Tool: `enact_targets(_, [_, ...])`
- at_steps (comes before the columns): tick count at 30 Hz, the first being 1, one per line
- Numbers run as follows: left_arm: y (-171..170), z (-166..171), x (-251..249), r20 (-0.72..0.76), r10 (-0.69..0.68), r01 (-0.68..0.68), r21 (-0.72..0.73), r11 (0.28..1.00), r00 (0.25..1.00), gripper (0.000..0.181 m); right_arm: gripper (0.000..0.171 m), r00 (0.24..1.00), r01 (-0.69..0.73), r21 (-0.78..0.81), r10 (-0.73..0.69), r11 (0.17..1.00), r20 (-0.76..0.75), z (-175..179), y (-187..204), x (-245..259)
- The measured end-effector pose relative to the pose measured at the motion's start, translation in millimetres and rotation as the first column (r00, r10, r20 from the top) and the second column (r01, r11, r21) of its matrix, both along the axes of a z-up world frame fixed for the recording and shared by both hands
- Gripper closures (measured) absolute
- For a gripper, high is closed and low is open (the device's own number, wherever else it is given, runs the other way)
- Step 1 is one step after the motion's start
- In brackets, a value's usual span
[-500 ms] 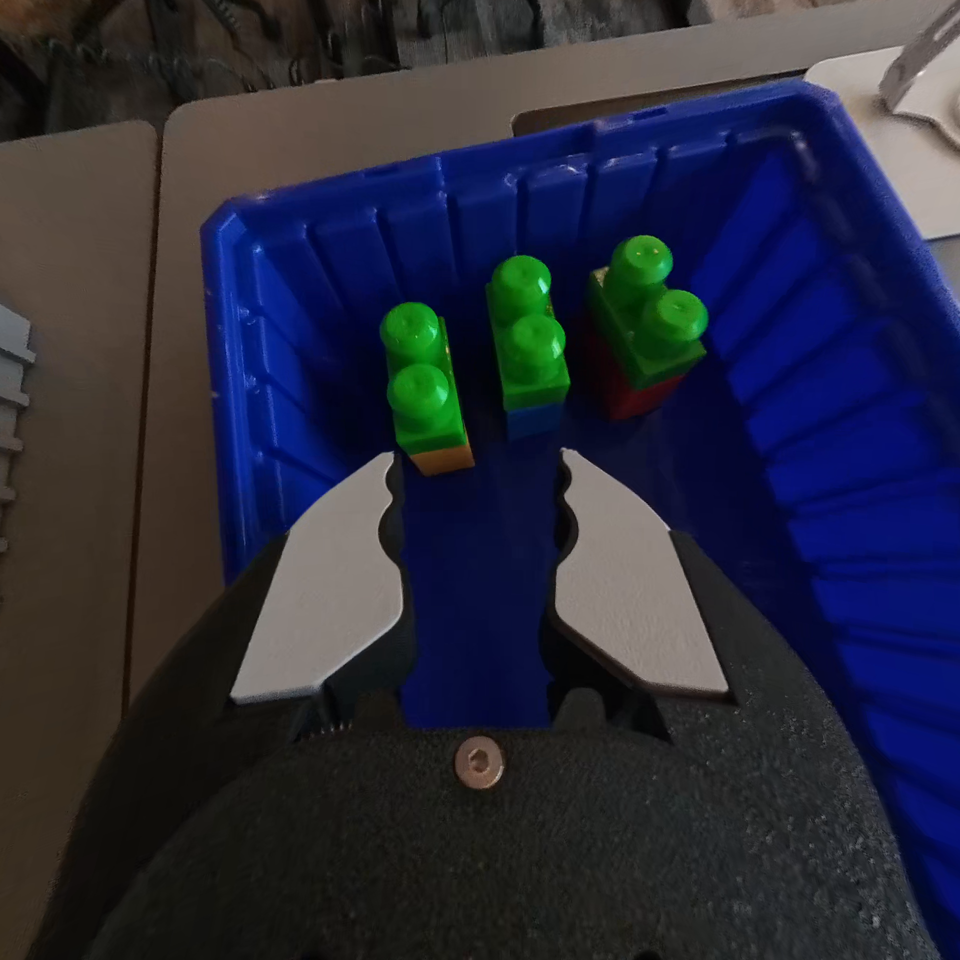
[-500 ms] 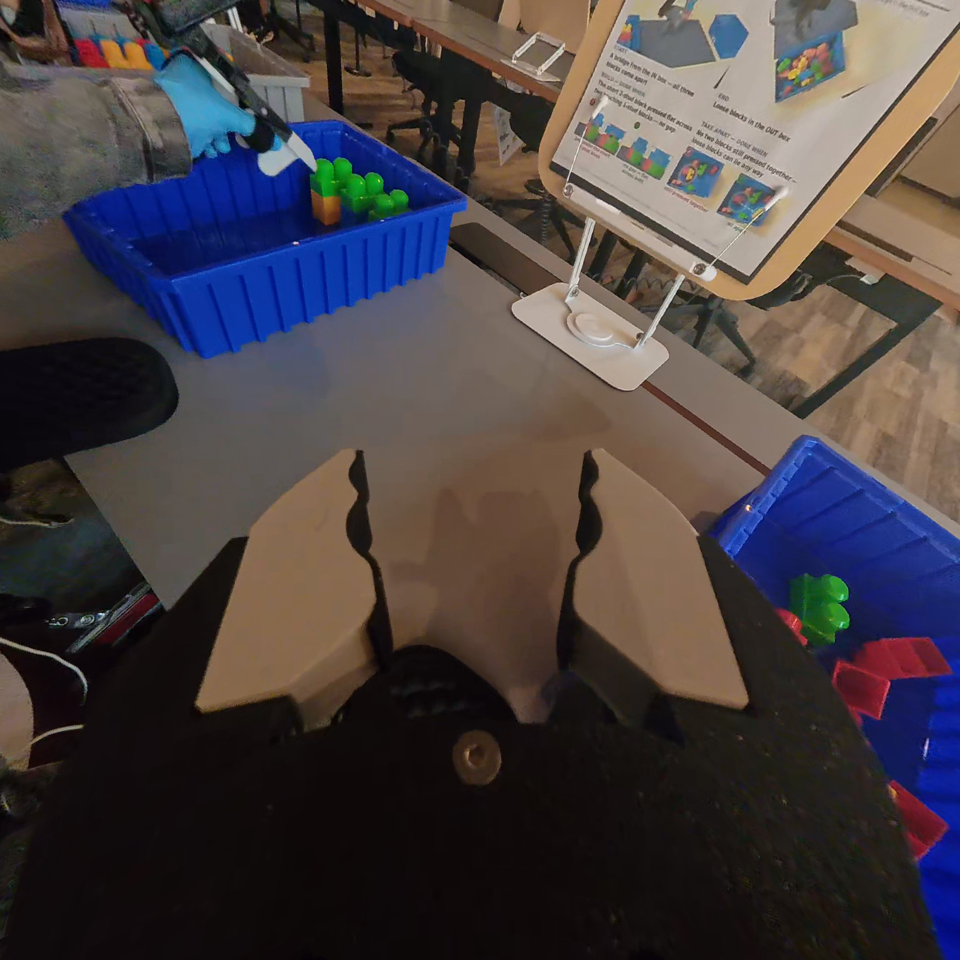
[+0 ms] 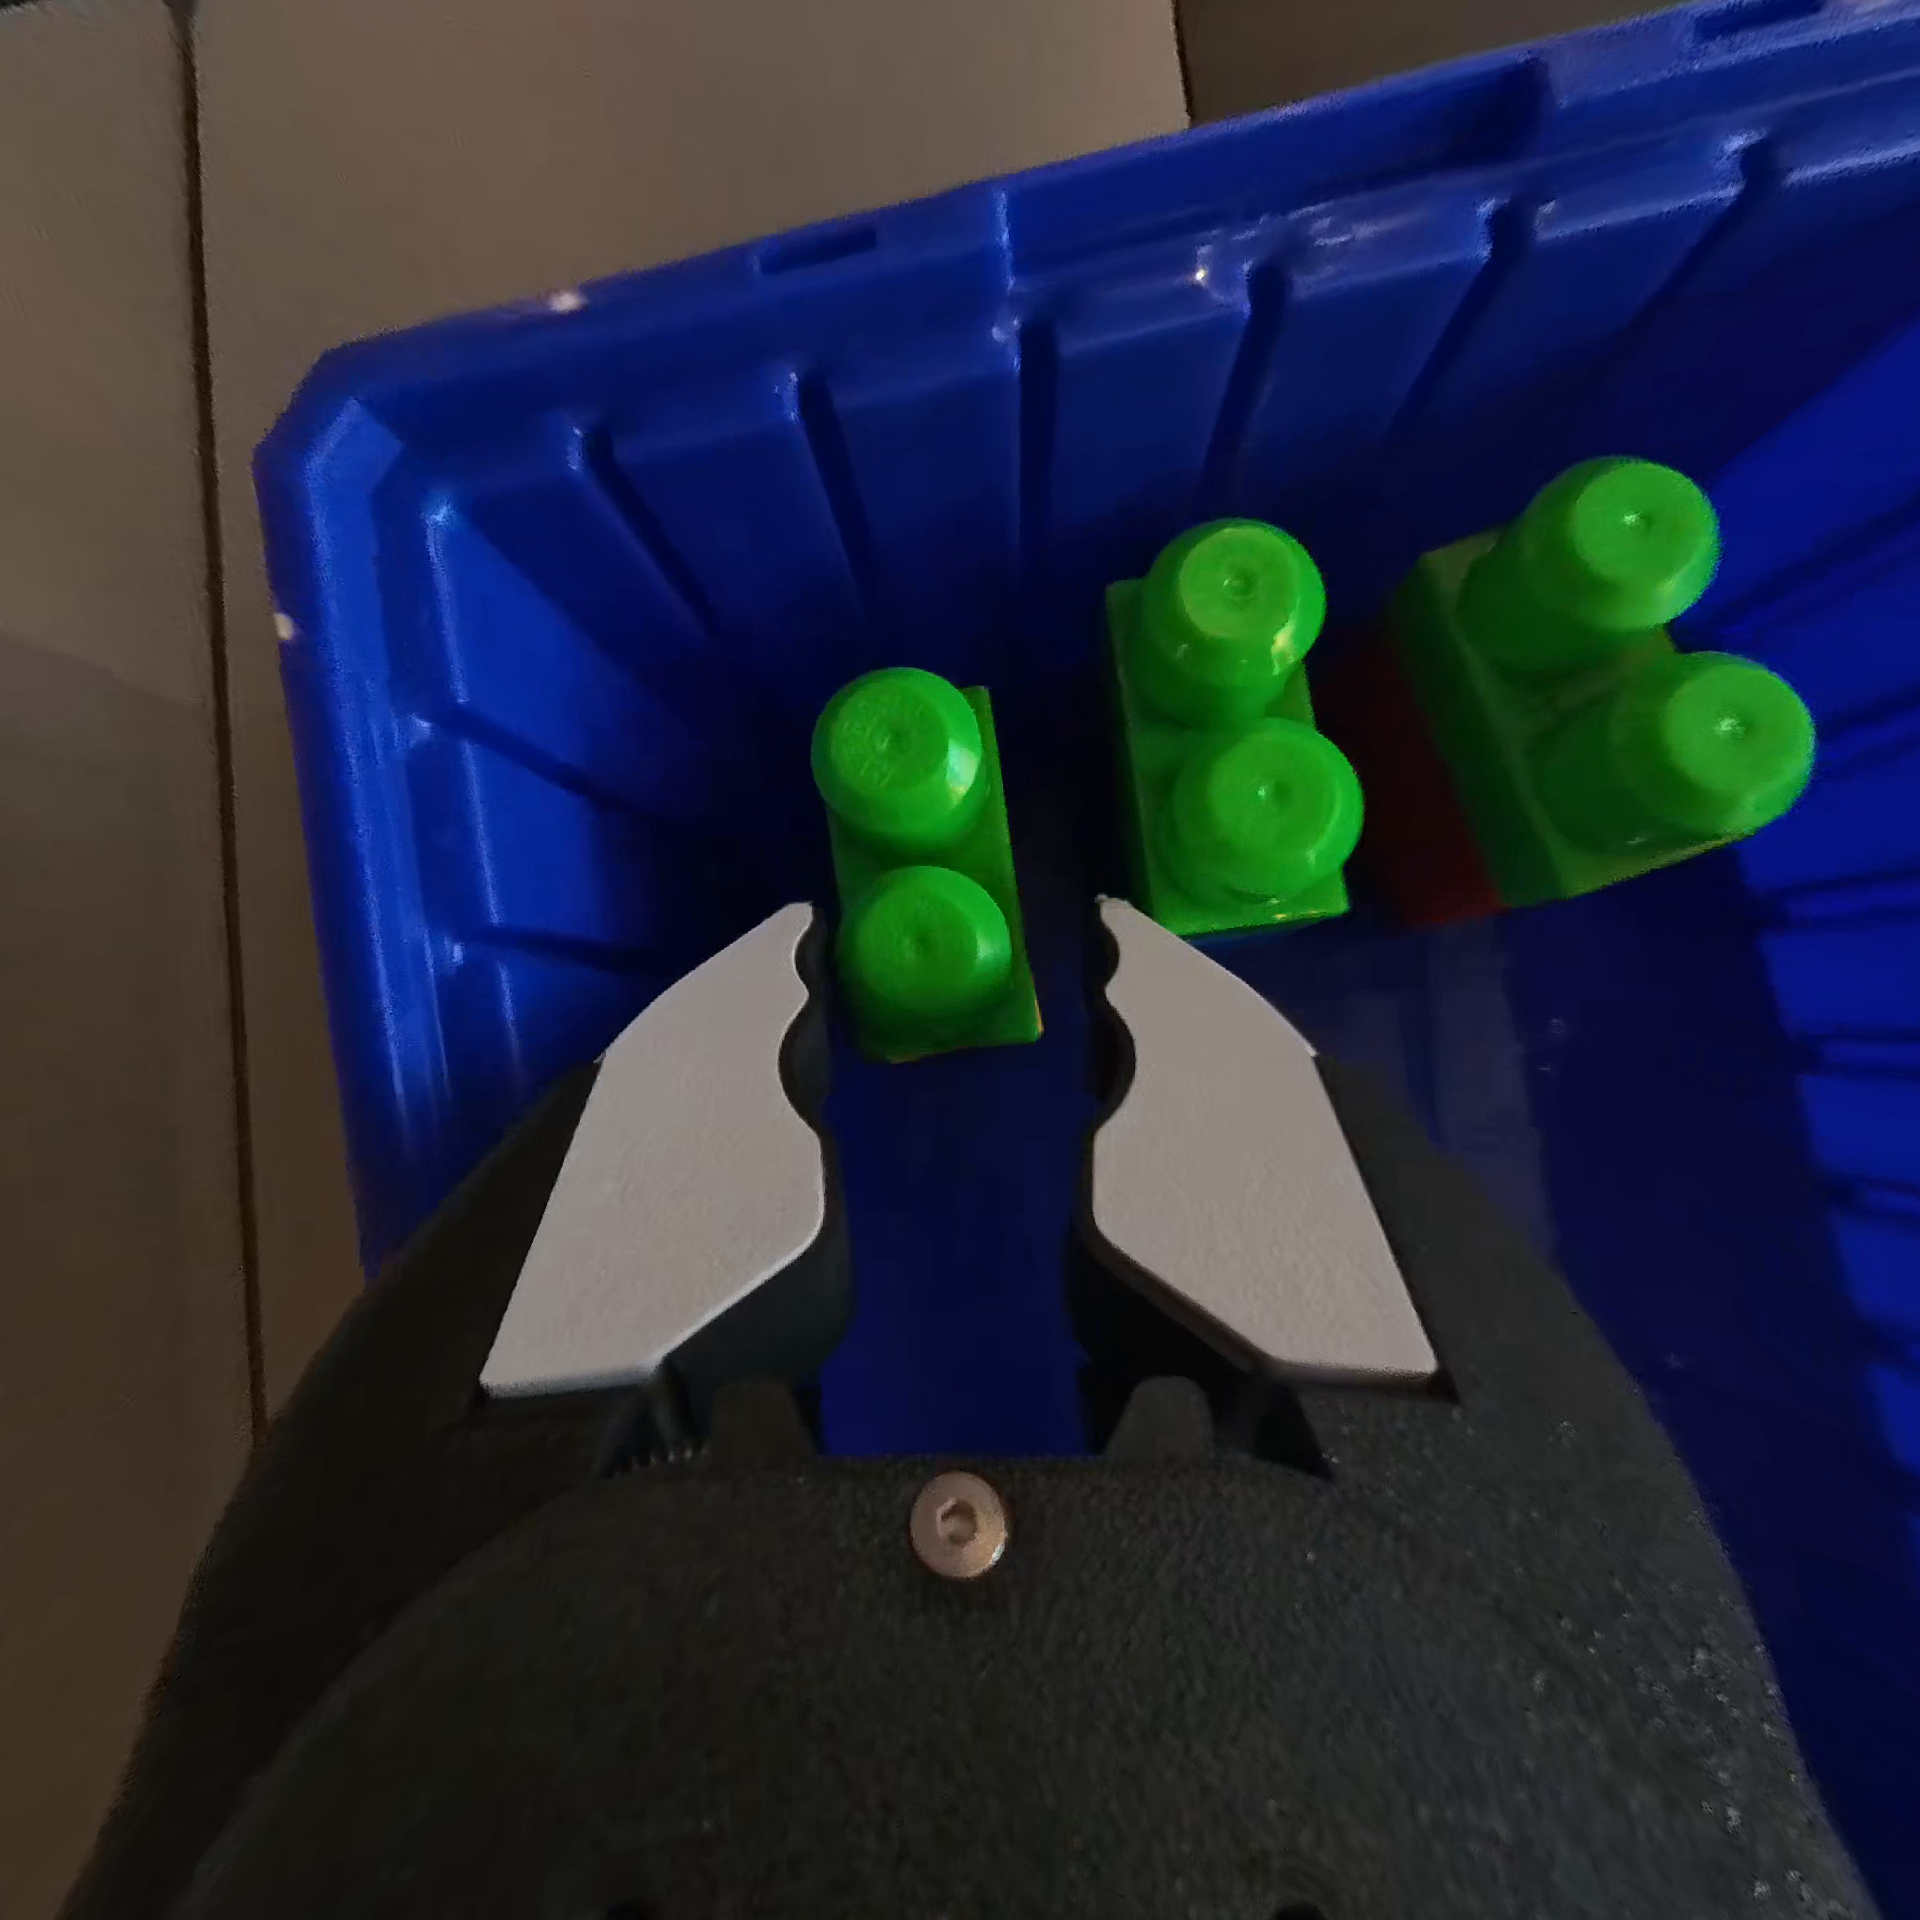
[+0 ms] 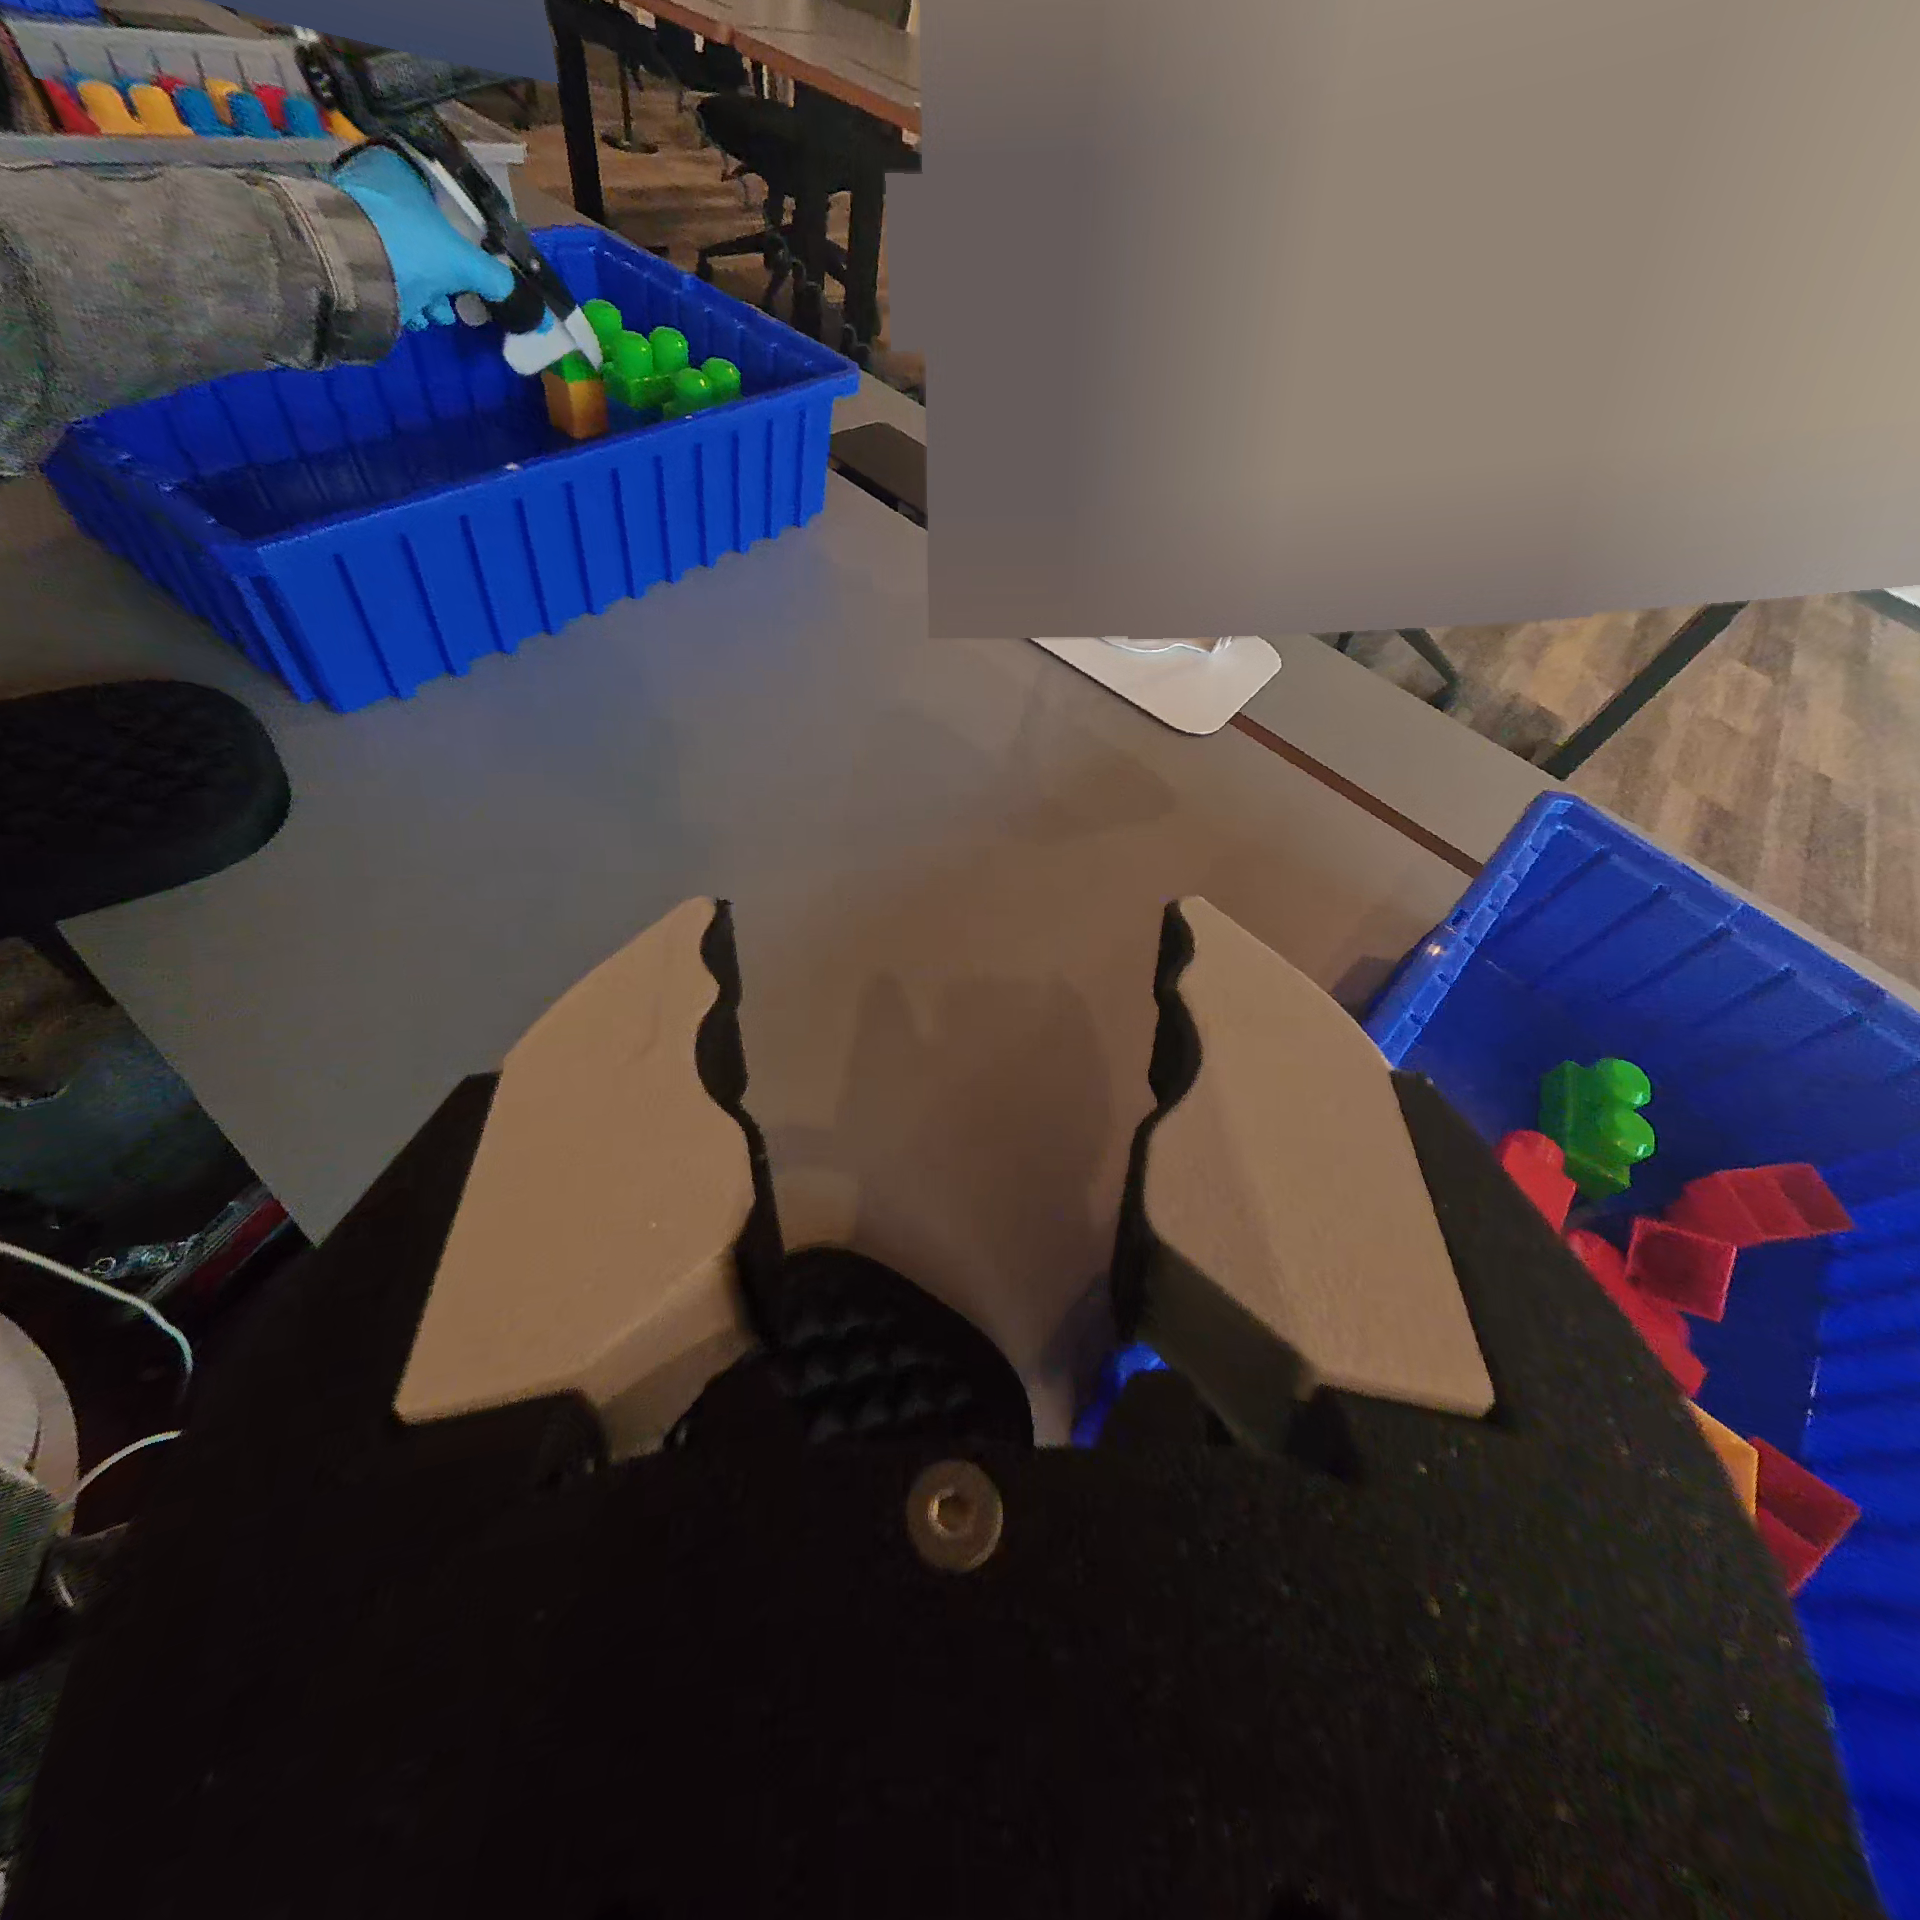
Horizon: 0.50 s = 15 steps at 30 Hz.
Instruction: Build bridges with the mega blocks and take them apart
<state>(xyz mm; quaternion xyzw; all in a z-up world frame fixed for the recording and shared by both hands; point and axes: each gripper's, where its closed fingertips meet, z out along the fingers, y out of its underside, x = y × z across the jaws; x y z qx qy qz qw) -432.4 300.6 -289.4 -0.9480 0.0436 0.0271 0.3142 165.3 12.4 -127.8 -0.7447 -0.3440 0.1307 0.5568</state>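
Three two-stud green blocks stand side by side in a blue bin [image 3: 644, 582]. The left one [image 3: 920, 862] tops an orange block [image 4: 575, 403], the middle one [image 3: 1236, 727] tops a blue block, and the right one [image 3: 1600, 675] tops a red block [image 3: 1423, 831]. My left gripper [image 3: 956, 914] is open. Its fingertips straddle the near end of the left green block, with a gap on the right side. It also shows in the right wrist view [image 4: 540, 348], held by a gloved hand. My right gripper [image 4: 951, 909] is open and empty over the grey table [image 4: 623, 831].
A second blue bin [image 4: 1662, 935] at the right holds loose red blocks [image 4: 1714, 1236] and a green block [image 4: 1595, 1127]. A white stand base [image 4: 1174, 675] sits at the table's far edge. A black pad [image 4: 125, 790] lies at the left. My right fingertips sit around 70 centimetres from my left ones.
My left gripper has moved forward and left, down onto the left stack, so the green block's near end now sits between its fingertips. The right gripper has barely moved.
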Motion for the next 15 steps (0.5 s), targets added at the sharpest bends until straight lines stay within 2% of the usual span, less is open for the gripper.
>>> enact_targets(3, [4.6, -8.9, -1.0, 0.004, 0.010, -0.010, -0.034, 0.999, 1.000, 0.134, 0.095, 1.000, 0.010, -0.004, -0.010, 1.000, -0.006, -1.1, 0.7, 4.1])
enact_targets(5, [7.7, -8.9, 0.3, 0.010, 0.005, -0.005, -0.029, 1.000, 1.000, 0.145, 0.095, 1.000, 0.020, -0.007, -0.020, 1.000, -0.001, -2.5, 1.0, 7.2])
enact_targets(8, [5.3, -6.5, 6.1, 0.057, -0.016, 0.018, -0.035, 0.999, 0.998, 0.145, 0.095, 1.000, 0.027, -0.025, -0.027, 0.999, 0.001, -7.0, 2.2, 10.3])
enact_targets(11, [0.0, 9.0, 11.5, 0.103, -0.038, 0.038, 0.002, 0.999, 0.994, 0.145, 0.097, 1.000, 0.017, -0.036, -0.017, 0.999, -0.001, -9.8, 4.0, 9.1])
enact_targets(15, [-16.5, 47.0, 25.7, 0.133, -0.106, 0.093, 0.101, 0.990, 0.985, 0.145, 0.099, 0.999, -0.031, -0.040, 0.030, 0.999, -0.020, -10.1, 6.3, -2.4])
